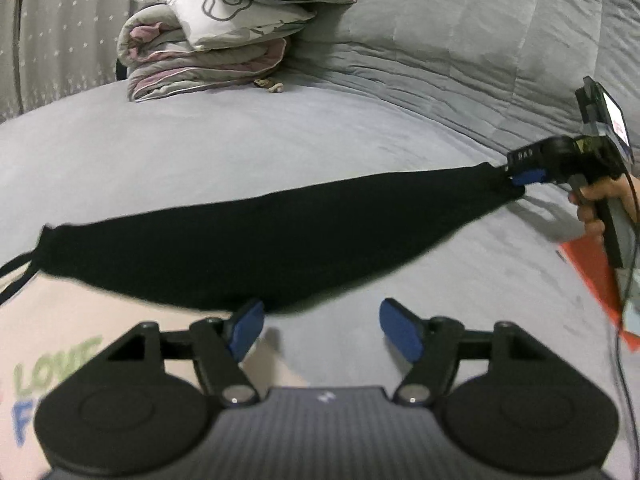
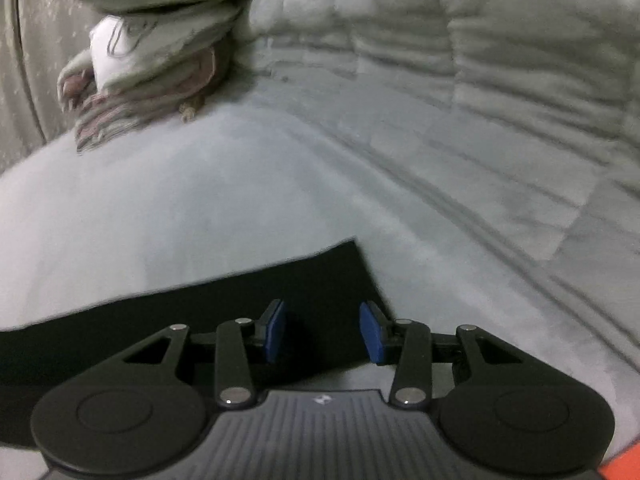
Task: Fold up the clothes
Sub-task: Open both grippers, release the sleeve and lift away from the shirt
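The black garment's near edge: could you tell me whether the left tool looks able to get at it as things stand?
Probably yes. The left tool is open, and the black garment lies just ahead of its fingers with nothing between; the left finger's tip already overlaps the edge.

We see a black garment stretched flat in a long band across the grey bed.

The printed pale cloth is cut off at the left edge, its lettering blurred and partly hidden.
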`<control>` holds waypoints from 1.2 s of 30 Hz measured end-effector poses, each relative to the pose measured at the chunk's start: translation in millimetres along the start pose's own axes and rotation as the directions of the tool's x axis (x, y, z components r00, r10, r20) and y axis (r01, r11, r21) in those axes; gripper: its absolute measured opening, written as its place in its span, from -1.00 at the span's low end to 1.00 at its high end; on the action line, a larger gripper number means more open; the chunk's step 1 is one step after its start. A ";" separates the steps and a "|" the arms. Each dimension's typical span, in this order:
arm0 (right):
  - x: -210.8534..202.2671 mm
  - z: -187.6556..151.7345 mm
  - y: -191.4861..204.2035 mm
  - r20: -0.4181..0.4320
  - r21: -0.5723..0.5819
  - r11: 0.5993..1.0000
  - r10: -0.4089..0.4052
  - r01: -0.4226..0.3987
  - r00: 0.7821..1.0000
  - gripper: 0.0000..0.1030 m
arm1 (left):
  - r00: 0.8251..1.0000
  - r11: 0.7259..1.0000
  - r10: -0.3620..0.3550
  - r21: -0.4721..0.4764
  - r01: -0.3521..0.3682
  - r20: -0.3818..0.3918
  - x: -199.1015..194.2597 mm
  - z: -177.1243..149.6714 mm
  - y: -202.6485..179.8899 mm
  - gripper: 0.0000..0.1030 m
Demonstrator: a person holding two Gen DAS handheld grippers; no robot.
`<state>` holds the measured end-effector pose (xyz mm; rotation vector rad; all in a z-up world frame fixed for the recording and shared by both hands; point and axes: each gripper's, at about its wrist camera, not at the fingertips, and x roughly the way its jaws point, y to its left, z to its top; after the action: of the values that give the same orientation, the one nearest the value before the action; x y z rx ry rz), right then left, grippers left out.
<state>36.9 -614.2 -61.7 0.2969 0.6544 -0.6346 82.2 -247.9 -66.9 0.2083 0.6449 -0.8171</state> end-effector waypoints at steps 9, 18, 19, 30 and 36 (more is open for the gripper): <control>-85.0 14.3 30.9 0.103 0.000 0.995 0.104 -0.104 0.989 -0.15 | 0.997 0.997 0.070 0.017 -0.071 0.017 -74.4 -12.6 1.4 0.43; -164.9 13.4 81.7 0.155 -0.044 0.980 0.197 -0.192 0.968 -0.09 | 0.984 0.983 0.174 0.044 -0.176 0.040 -157.6 -8.7 5.8 0.44; -173.5 12.6 85.5 0.156 -0.045 0.979 0.204 -0.200 0.966 -0.09 | 0.982 0.982 0.182 0.040 -0.183 0.042 -166.6 -8.5 6.4 0.44; -260.8 -7.9 131.6 0.172 -0.109 0.955 0.290 -0.275 0.941 -0.07 | 0.970 0.959 0.243 -0.146 -0.244 -0.029 -242.9 -21.0 24.9 0.44; -296.3 -23.1 151.8 0.169 -0.120 0.937 0.345 -0.329 0.923 -0.01 | 0.951 0.937 0.309 -0.161 -0.309 -0.026 -278.7 -32.4 28.4 0.48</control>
<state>-60.4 -352.8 121.4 0.2553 0.4339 -0.2959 -53.0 -45.0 74.9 0.1549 0.6565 -0.4587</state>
